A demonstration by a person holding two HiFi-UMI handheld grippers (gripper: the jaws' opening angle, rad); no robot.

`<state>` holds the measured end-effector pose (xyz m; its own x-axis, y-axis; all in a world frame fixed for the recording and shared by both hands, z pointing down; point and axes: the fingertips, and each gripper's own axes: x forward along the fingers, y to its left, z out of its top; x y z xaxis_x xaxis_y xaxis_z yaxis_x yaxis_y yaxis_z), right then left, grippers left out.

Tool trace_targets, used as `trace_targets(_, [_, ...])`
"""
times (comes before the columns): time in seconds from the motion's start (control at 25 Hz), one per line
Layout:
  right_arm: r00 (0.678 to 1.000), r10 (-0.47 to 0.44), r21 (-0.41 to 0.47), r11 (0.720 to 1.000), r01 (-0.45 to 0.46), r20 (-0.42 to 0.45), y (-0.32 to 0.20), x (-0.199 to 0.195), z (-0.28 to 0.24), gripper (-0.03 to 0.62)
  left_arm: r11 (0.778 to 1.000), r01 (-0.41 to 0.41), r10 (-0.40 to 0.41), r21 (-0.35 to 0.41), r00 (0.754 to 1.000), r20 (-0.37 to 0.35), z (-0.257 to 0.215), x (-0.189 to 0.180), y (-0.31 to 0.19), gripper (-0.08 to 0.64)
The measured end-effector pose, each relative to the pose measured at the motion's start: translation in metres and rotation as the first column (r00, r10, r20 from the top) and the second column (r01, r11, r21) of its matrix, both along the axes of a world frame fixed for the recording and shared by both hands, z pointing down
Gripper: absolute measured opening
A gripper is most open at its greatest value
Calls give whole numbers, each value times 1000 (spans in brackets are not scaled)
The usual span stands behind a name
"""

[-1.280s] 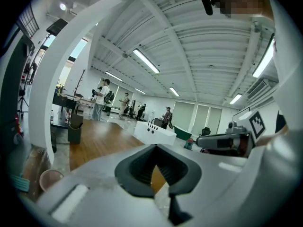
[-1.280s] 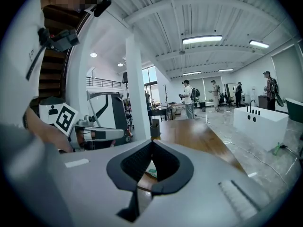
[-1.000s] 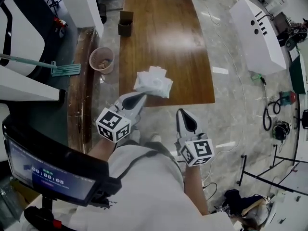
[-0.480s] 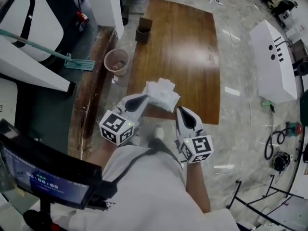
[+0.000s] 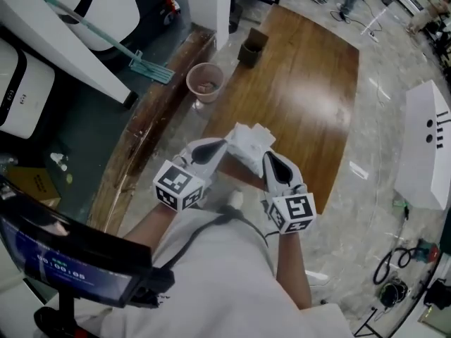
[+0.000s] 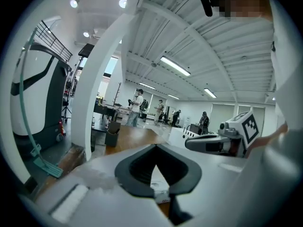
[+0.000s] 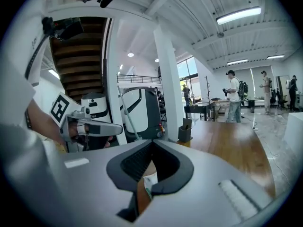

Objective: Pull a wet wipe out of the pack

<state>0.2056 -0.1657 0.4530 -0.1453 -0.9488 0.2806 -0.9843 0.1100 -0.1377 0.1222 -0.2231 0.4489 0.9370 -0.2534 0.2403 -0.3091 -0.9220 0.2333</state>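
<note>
Count: two hand-held grippers, one pack, one table, one box, one bin, one mop, one white cabinet, and several people at the far end of the room.

Left hand-held gripper (image 5: 217, 148): the jaws are closed at the tips, and a white edge of the pack (image 5: 248, 141) runs up between them, so it has the pack clamped.

Right hand-held gripper (image 5: 270, 158): the jaws meet at the tips and leave only a narrow slit. A white and green corner of the pack shows in that slit. I cannot tell whether that corner is pinched.

The pack sits between the two tips, touching both, at the near edge of the table (image 5: 306, 83).

Ahead of both hand-held grippers, open polished wood runs to the far end of the table. The dark box (image 5: 252, 48) stands there, ahead and left of the left one, near the far left corner. The bin (image 5: 204, 83) is on the floor just off the table's left edge. The mop (image 5: 151, 67) lies further left. A white cabinet (image 5: 426, 146) stands well apart, to the right of the right one.

The floor (image 5: 373, 210) is pale glossy stone. The room is a large hall with strip lights.
</note>
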Motion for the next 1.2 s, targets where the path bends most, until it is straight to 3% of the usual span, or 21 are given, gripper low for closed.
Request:
trace_targets(0.56, [980,-198,-146,970,193,-22,-29,12,68,6,989,149,-146,-25,986,83,32,2,3,3])
trace_targets(1.2, [934,-355,-379,861,339,31,-43,0,166,19,969,233,-215,-88,961,172,85,2,9,3])
